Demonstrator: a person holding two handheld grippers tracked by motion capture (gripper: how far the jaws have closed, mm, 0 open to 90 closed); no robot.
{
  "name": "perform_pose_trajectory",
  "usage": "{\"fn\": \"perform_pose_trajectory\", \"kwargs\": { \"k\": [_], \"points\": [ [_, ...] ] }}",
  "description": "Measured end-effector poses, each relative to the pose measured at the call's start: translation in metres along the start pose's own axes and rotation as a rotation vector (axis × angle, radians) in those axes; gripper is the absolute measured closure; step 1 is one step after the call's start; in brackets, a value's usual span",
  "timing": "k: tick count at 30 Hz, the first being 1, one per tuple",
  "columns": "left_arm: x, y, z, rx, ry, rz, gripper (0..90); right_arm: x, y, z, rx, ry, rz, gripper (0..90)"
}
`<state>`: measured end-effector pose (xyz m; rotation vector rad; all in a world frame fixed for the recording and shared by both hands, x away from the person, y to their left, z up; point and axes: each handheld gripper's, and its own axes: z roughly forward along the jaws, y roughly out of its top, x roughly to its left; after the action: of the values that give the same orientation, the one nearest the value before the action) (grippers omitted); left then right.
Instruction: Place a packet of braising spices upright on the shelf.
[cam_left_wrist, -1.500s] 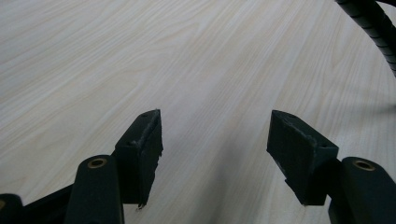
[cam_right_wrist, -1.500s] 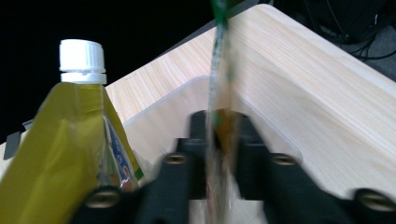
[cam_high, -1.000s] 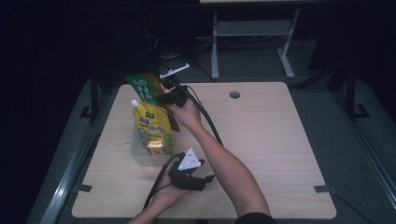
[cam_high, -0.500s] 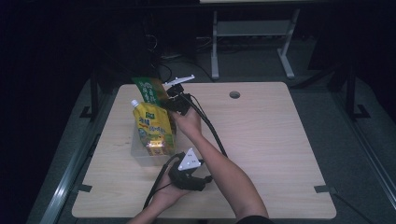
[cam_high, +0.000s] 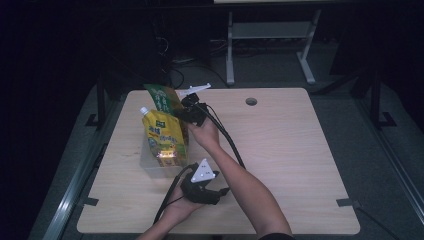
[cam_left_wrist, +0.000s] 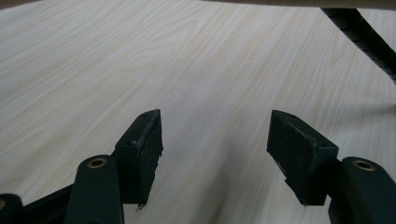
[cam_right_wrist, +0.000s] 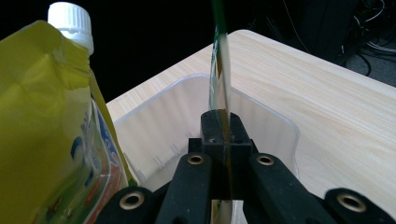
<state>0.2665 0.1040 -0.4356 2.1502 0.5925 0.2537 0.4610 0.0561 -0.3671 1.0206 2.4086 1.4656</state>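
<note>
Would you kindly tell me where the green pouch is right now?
In the high view the green pouch sits at the table's far left, clamped edge-on in the right gripper above the clear bin, just behind the yellow spouted pouch.

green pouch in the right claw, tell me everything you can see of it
The green pouch is a flat, glossy packet with a round pale emblem printed on its face. The right claw is shut on it, and in the right gripper view it rises edge-on as a thin strip from between the jaws. It hangs tilted over the far end of the clear plastic bin, behind the yellow spouted pouch standing in that bin.
</note>
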Motion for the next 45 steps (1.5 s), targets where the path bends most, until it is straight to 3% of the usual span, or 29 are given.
{"fn": "perform_pose_trajectory", "kwargs": {
  "k": [7, 9, 15, 16, 17, 21, 28, 38, 40, 42, 45],
  "points": [
    [-0.001, -0.001, 0.000, 0.004, -0.004, 0.003, 34.8, -0.002, 0.000, -0.002, 0.010, -0.005, -0.013, 87.2],
    [-0.001, -0.001, 0.001, 0.003, -0.004, 0.000, 34.7, -0.002, 0.001, -0.005, 0.014, -0.024, -0.023, 80.7],
    [0.001, -0.001, 0.001, 0.008, -0.003, -0.004, 33.7, -0.006, 0.010, -0.011, 0.011, -0.002, -0.024, 72.2],
    [0.001, -0.001, 0.001, 0.006, -0.002, -0.004, 33.7, -0.006, 0.010, -0.011, 0.011, -0.002, -0.024, 72.2],
    [0.001, -0.001, 0.001, 0.004, -0.002, -0.011, 33.7, -0.006, 0.013, -0.009, 0.022, -0.005, -0.042, 78.7],
    [0.002, -0.001, 0.000, 0.001, 0.001, -0.007, 33.7, -0.003, 0.015, -0.005, 0.039, 0.001, -0.058, 88.5],
    [0.001, 0.000, 0.000, 0.003, 0.000, -0.001, 33.7, -0.006, 0.013, -0.004, 0.040, 0.017, -0.071, 89.3],
    [0.003, 0.000, 0.000, -0.002, 0.001, -0.007, 33.7, -0.016, 0.005, -0.004, 0.017, 0.009, -0.032, 89.1],
    [0.003, 0.000, 0.000, -0.003, 0.000, -0.009, 33.7, -0.018, 0.007, -0.007, 0.016, 0.015, -0.032, 87.1],
    [0.004, 0.000, -0.001, 0.005, 0.000, 0.000, 33.7, -0.019, 0.007, -0.010, 0.018, 0.019, -0.031, 71.5],
    [0.004, 0.001, 0.000, 0.001, 0.000, -0.006, 33.7, -0.022, 0.009, -0.018, 0.017, 0.025, -0.024, 68.2]
  ]
}}
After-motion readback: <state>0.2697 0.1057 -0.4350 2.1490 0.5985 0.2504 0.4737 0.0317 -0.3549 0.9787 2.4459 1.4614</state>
